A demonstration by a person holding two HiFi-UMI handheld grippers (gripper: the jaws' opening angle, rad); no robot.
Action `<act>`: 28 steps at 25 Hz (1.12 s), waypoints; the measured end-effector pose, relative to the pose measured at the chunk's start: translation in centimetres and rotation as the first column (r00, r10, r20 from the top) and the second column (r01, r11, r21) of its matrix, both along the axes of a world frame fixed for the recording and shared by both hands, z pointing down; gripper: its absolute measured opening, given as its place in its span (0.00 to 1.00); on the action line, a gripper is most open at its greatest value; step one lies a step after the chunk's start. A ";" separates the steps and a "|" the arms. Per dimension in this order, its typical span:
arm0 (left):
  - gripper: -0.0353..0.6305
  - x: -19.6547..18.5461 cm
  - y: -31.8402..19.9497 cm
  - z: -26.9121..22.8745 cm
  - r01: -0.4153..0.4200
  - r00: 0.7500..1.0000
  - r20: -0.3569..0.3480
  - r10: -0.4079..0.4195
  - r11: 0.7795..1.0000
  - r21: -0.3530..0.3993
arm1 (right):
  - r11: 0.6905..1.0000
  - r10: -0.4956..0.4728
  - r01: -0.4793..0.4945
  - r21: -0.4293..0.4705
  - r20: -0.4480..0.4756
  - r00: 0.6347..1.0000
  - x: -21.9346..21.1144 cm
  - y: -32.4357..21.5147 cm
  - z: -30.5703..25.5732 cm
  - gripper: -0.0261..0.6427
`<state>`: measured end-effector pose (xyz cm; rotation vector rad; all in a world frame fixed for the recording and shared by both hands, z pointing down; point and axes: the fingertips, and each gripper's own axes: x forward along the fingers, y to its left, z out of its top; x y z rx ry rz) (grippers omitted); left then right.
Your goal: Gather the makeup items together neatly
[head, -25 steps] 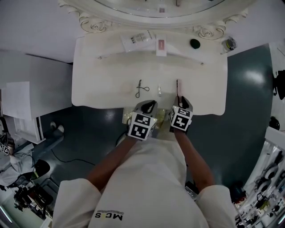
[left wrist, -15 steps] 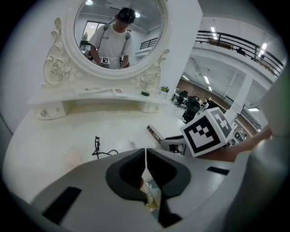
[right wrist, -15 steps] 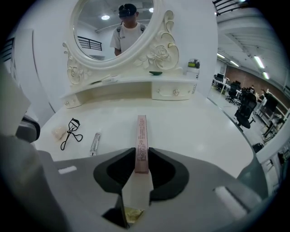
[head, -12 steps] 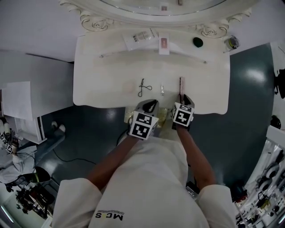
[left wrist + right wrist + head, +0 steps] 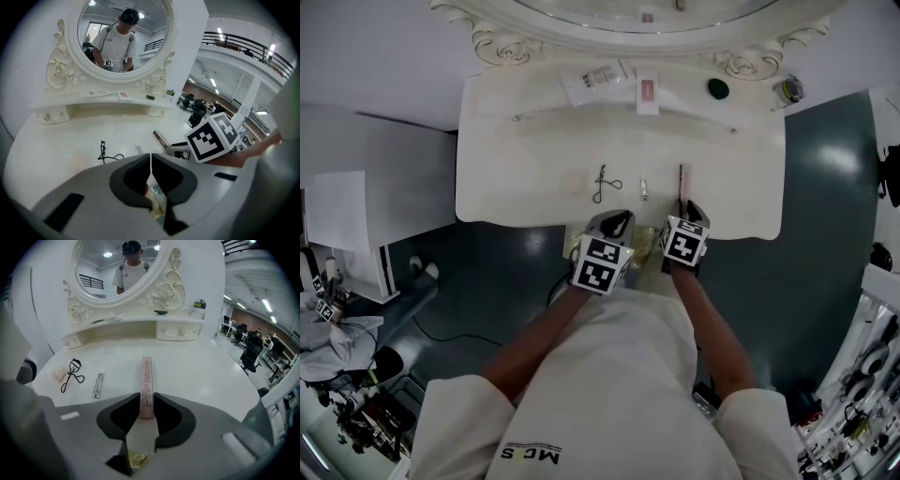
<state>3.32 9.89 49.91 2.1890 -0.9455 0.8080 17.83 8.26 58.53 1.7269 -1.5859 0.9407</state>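
Since the right gripper [image 5: 146, 401] pinches only the slim pink cardboard box [image 5: 146, 373] by its end, it could swivel. The left gripper [image 5: 150, 164] sits clenched, empty.

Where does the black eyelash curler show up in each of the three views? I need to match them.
Head view: the eyelash curler lies near the picture's middle, on the table's front half.
Left gripper view: low, left of centre.
Right gripper view: at the left, at mid-height.
Shared landmark: the long pink box lies to the curler's right in all three views, with a small silver tube between them.
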 end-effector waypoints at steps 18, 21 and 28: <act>0.08 -1.1 0.4 -0.8 0.016 1.000 -0.001 -0.016 1.000 0.010 | 1.000 -0.028 0.028 0.006 0.051 0.998 0.1 0.9 -2.3 0.28; 0.08 -1.0 0.6 -1.4 0.021 1.000 -0.013 -0.021 1.000 0.018 | 0.998 -0.059 0.058 0.026 0.021 0.998 0.2 0.8 -4.0 0.26; 0.08 -1.2 0.6 -3.2 0.040 0.999 -0.026 -0.040 0.999 0.023 | 0.988 -0.119 0.116 0.103 0.024 0.993 -0.8 0.4 -8.0 0.17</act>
